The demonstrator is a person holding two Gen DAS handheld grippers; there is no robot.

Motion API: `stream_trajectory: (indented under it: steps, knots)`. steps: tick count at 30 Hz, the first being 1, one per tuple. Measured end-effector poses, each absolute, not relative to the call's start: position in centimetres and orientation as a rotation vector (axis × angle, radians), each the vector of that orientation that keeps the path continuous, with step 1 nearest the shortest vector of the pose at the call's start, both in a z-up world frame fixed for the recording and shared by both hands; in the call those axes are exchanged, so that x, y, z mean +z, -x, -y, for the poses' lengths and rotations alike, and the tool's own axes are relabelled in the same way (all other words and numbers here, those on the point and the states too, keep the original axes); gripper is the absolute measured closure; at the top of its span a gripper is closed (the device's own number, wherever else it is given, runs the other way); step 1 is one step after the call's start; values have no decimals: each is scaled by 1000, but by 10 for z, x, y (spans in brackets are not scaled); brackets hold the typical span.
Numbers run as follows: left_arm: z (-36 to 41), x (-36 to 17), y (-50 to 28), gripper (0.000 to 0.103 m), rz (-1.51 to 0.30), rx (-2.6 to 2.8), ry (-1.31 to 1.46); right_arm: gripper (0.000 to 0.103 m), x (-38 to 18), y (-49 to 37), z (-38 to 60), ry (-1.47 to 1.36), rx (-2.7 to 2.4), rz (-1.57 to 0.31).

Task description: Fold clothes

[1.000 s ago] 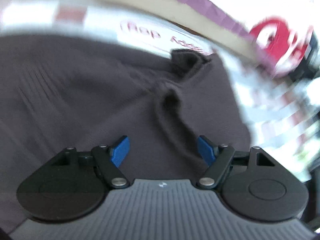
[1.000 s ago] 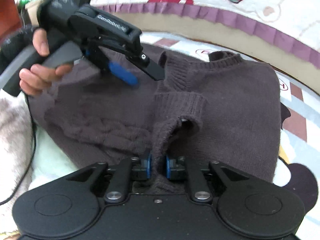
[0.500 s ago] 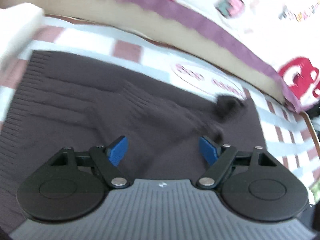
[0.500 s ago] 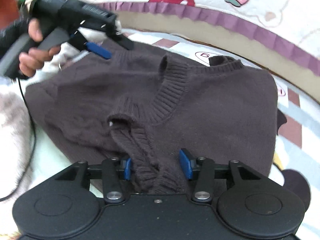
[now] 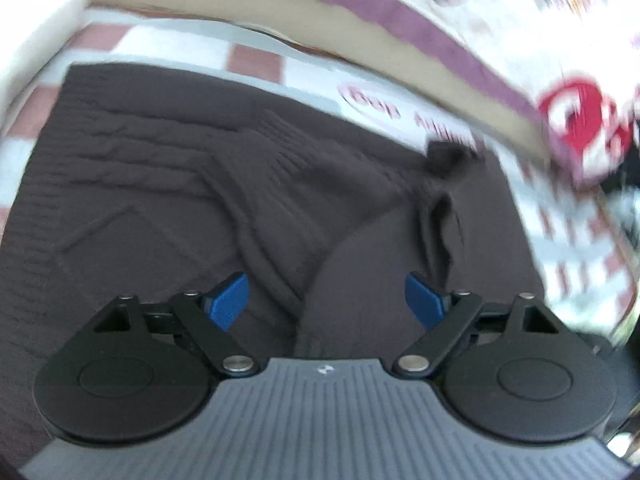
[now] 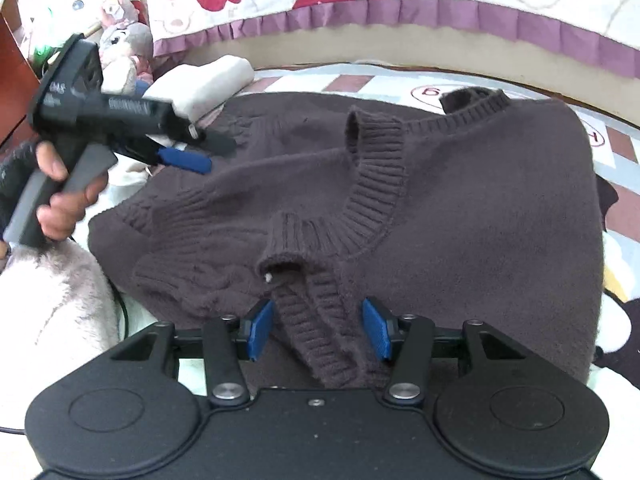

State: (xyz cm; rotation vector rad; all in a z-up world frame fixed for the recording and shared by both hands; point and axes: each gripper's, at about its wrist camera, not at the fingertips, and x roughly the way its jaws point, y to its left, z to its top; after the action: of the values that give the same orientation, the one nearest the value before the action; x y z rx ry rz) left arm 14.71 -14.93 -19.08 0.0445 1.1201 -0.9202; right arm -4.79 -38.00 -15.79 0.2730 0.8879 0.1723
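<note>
A dark brown knit sweater (image 6: 480, 200) lies spread on the bed, its ribbed collar (image 6: 376, 184) turned up near the middle. My right gripper (image 6: 318, 328) hangs over its near edge with jaws opening. The ribbed sleeve cuff (image 6: 312, 320) lies loose between the blue pads (image 6: 260, 328), which do not press on it. In the left wrist view the sweater (image 5: 160, 200) fills the frame below my left gripper (image 5: 326, 300). Its jaws are opening wide and nothing is gripped between them. A hand holds that left gripper (image 6: 212, 154) above the sweater's far left part.
A folded white cloth (image 6: 208, 80) and plush toys (image 6: 124, 52) sit at the back left. Pale fluffy fabric (image 6: 48, 312) lies at the near left, a thin cable (image 6: 120, 308) beside it. A quilt with a purple frill (image 6: 440, 12) runs behind; the checked sheet (image 6: 620, 208) shows at right.
My right gripper has opened and let go of the sleeve cuff, which now lies slack. The left gripper has drawn away to the left over the sweater and opened a little wider.
</note>
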Motion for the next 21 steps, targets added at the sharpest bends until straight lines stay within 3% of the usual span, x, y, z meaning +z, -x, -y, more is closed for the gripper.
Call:
stream_trajectory:
  steps: [1, 2, 3, 4, 8, 11, 14, 21]
  knots:
    - [156, -194, -141, 27, -1106, -932, -108, 47, -158, 46, 378, -271, 178, -883]
    - [162, -197, -136, 58, -1091, -942, -172, 47, -158, 44, 376, -269, 184, -877]
    - [161, -196, -135, 71, -1086, -911, -194, 47, -159, 42, 373, -267, 189, -872]
    - [159, -196, -135, 76, -1081, -875, -212, 47, -158, 42, 371, -272, 196, -862]
    - [134, -177, -142, 72, -1014, -699, -185, 47, -149, 38, 357, -397, 315, -810]
    - [107, -161, -151, 46, -956, -495, -275, 48, -145, 28, 336, -314, 336, -807]
    - [60, -150, -164, 35, -1034, -498, -129, 48, -142, 18, 319, -228, 363, -817]
    - [-24, -156, -163, 31, -1091, -321, -86, 48, -135, 13, 312, -175, 337, -815]
